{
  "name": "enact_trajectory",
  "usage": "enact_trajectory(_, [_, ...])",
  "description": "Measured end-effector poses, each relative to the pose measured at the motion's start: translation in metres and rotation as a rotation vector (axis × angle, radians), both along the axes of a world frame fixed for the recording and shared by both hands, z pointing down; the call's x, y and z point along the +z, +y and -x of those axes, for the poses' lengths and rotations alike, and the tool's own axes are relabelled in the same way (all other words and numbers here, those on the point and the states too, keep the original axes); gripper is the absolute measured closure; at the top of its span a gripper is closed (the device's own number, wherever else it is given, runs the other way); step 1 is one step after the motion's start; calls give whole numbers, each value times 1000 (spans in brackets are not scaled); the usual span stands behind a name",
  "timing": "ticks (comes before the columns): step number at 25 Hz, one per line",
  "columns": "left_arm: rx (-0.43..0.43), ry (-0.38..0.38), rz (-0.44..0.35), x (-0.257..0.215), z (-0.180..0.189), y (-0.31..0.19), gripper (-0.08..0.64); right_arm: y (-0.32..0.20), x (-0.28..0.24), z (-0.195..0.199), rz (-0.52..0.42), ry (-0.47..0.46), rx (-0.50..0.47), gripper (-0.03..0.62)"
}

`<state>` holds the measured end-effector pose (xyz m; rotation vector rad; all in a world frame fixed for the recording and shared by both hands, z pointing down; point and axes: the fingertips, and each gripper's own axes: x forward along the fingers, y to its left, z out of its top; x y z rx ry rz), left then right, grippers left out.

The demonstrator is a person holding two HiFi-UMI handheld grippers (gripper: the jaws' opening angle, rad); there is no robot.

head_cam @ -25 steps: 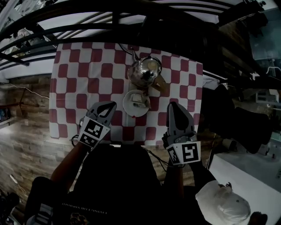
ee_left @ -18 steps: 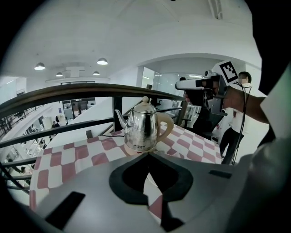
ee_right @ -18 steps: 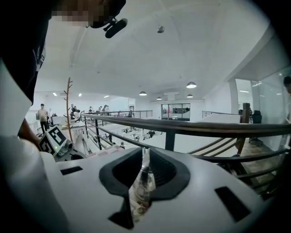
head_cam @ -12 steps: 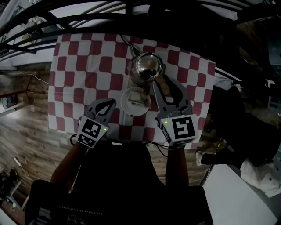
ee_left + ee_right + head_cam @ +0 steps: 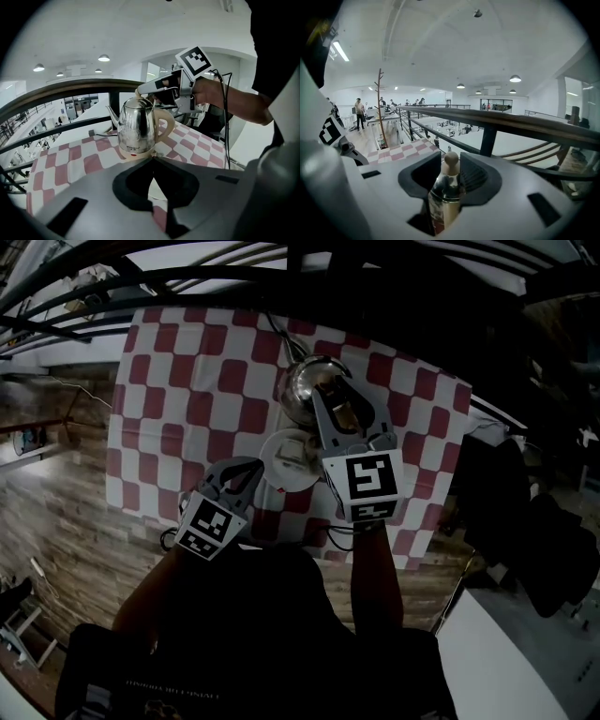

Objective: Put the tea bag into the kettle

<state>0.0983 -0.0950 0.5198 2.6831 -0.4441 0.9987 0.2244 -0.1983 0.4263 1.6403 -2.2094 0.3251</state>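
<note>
Scene: a tabletop (image 5: 202,390) under a red-and-white checked cloth; a dark railing (image 5: 487,123) runs along its far edge; a person holds a gripper in each hand.
Kettle: a shiny steel kettle (image 5: 136,124) stands upright near the middle of the tabletop on a cream base; its cream handle (image 5: 167,123) faces the person's right; its spout points the other way.
Right gripper: the right gripper (image 5: 333,390) hangs over the top of the kettle, reaching in from the handle side; its marker cube (image 5: 364,482) faces the head view.
Right jaws: they are opening and stand apart; the rounded knob (image 5: 451,161) of the kettle's lid stands upright between them; a narrow gap shows on each side of the knob, so the pads do not press it.
Left gripper: the left gripper (image 5: 255,465) is low at the near side of the tabletop, just beside the white dish (image 5: 270,448), pointing toward the kettle.
Left jaws: closed tip to tip; nothing is between them.
Tea bag: the tea bag (image 5: 291,460) lies as a small pale packet on the white dish; the dish sits on the cloth just in front of the kettle, between the two grippers; neither gripper touches it.
Lid: it is on the kettle, seen from the right gripper view under the knob.
</note>
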Motion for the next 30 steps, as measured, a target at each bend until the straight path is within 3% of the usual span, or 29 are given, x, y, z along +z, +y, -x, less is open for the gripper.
enact_trajectory(6, [-20,-20,-3,4,10,-2,557,-9,1,1,-13,52,20,488])
enact_trajectory(9, [0,-18,-20,3,9,-6,557,12,-74,-8,-204,-10,120,491])
enact_trajectory(11, [45,-30,-38,5,6,-8,557,41,-117,-28,-310,26,186,491])
enact_trajectory(13, [104,-54,-44,11,5,0,557,69,-132,-48,-358,60,220,491])
enact_trajectory(17, [213,-82,-83,20,-9,7,557,108,-128,-73,-342,75,321,491])
enact_trajectory(22, [288,-130,-97,36,-18,11,555,127,-123,-72,-327,67,351,491])
enact_trajectory(26, [381,-234,-119,62,-24,14,442,132,-122,-74,-325,62,359,491])
enact_trajectory(30, [420,-279,-147,76,-31,13,440,134,-119,-79,-319,59,368,491])
